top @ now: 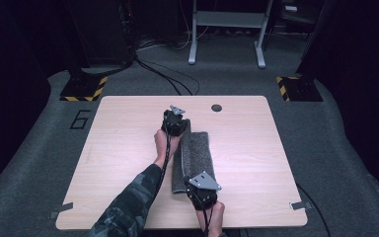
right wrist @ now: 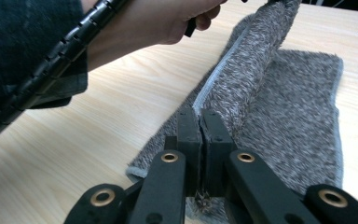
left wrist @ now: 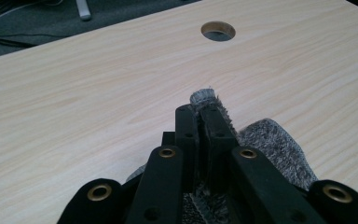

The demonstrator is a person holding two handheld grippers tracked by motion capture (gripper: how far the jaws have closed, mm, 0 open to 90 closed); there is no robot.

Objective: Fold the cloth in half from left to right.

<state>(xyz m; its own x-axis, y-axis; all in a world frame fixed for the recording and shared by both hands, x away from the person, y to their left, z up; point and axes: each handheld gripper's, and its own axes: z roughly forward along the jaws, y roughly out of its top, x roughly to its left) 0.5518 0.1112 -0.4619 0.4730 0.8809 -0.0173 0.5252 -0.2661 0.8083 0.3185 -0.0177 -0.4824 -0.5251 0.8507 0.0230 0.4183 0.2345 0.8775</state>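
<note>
— Pale wood table (top: pixel 128 148) on grey carpet, dark room behind. How far along does the folding look?

— Roughly mid-fold, I'd judge. Low centre of the high view, the right tongs (top: pixel 201 193) are clamped on the near end of the grey towel's (top: pixel 197 153) left edge; the left tongs (top: pixel 174 123), mid-frame, pinch the far end. That edge is raised as a flap; the rest lies flat.

— What's left?

— Carrying the flap over and laying it down.

— Anything in the way?

— No. Farther up sits a cable hole (top: pixel 216 107), well apart; beyond it, floor cables (top: pixel 168 74) and a white frame (top: pixel 227 29).
</note>
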